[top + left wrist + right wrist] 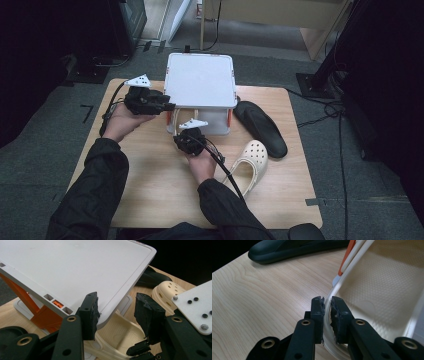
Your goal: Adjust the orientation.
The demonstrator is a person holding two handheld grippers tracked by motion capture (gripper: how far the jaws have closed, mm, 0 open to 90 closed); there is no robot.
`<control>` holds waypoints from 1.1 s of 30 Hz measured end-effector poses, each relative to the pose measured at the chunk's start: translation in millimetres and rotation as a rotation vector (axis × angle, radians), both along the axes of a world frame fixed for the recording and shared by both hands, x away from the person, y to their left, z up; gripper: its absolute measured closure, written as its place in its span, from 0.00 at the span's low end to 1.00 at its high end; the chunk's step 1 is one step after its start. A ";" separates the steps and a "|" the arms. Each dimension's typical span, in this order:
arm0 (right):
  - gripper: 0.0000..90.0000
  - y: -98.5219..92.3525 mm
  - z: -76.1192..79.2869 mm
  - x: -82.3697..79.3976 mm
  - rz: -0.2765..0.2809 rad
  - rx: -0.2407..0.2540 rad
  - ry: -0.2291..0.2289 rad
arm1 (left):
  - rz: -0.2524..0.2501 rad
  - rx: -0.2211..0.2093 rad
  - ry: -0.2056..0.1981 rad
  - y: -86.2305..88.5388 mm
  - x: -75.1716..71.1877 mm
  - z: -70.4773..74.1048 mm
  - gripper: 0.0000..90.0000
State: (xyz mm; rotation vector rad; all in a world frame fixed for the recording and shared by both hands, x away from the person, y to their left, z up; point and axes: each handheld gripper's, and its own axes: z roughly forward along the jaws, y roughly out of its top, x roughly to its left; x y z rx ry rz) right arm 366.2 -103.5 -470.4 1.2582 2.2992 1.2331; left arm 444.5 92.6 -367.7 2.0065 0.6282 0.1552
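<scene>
Pale wood is the surface (150, 195), and a white box (201, 80) with orange side parts stands at its far middle. The person's left hand (119, 121) reaches forward and holds the left gripper (170, 106) at the box's near left corner. In the left gripper view its jaws stand apart, one against the edge of the raised white lid (75, 272), so this gripper is released. The right hand (201, 164) is bent toward the box front, with the right gripper (184, 141) low before it. The right gripper view shows what the high view hides: the jaws are clenched on the thin rim of a cream clog (384, 290) lying inside the box. A second cream clog (250, 162) lies on the surface to the right, just beside a black sandal (262, 127). The left gripper view shows this clog's holes (167, 288) close behind the lid.
</scene>
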 end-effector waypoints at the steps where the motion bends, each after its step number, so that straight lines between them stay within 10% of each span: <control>1: 0.87 -0.5 0.4 -0.7 0.007 -0.005 -0.003 | 0.000 0.000 0.000 0.2 0.1 0.0 0.60; 10: 0.83 -16.1 11.8 -25.8 0.040 0.024 -0.031 | 0.001 0.000 0.000 0.0 -0.1 0.0 0.60; 16: 0.94 -17.8 3.7 -40.5 0.085 0.012 0.027 | 0.004 0.001 -0.002 -0.2 -0.5 -0.1 0.60; 33: 0.94 -11.8 -17.4 -17.9 0.061 -0.065 0.054 | 0.005 0.001 -0.003 0.1 -0.2 -0.1 0.61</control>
